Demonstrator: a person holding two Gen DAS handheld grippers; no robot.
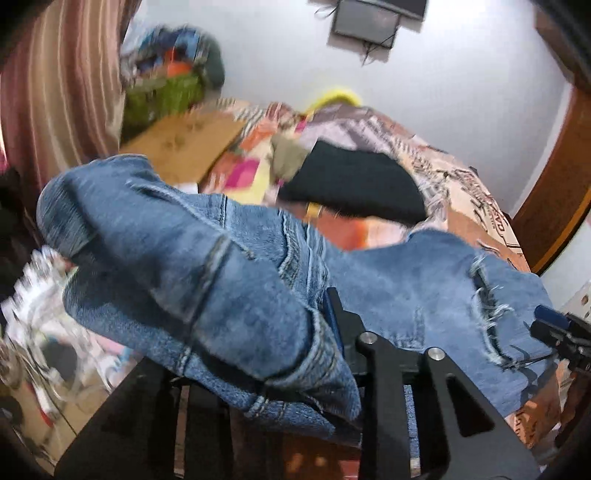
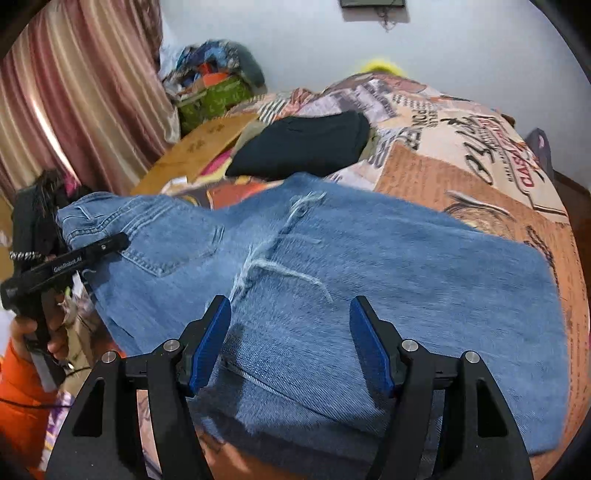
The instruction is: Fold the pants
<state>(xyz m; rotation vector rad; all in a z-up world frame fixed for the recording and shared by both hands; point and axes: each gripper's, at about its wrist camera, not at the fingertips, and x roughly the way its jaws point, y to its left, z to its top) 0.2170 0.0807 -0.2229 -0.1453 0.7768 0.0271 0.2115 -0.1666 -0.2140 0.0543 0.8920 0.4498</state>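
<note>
Jeans: blue denim [image 2: 369, 258] lay spread across the bed, frayed rip [image 2: 273, 258] near the middle; waistband end bunched up and raised at the bed's left edge, back pocket showing.
Left claw: there it was [image 2: 110, 245], fingers pinched tight on the waistband end, denim draped right over it in its own view [image 1: 332, 325]; a hand [image 2: 44, 328] with an orange sleeve gripped its handle.
Right claw: spread wide [image 2: 290, 343], blue pads [image 2: 210, 347] well apart, poised over the near edge of the jeans; nothing pinched. Whether the tips touched the cloth I couldn't tell.
Bed: patterned cover [image 2: 461, 147] in orange, cream and black lettering under the jeans.
Black cloth: a folded dark garment [image 2: 306, 144] sat farther back on the bed, apart from the jeans.
Board: a tan board [image 2: 199, 151] lay off the bed's far left corner.
Pile: a green basket [image 2: 214, 99] heaped with colourful clothes stood by the wall.
Curtain: striped pink and beige [image 2: 74, 92] hung on the left.
Wall: pale, with a dark frame [image 2: 373, 3] at the top.
</note>
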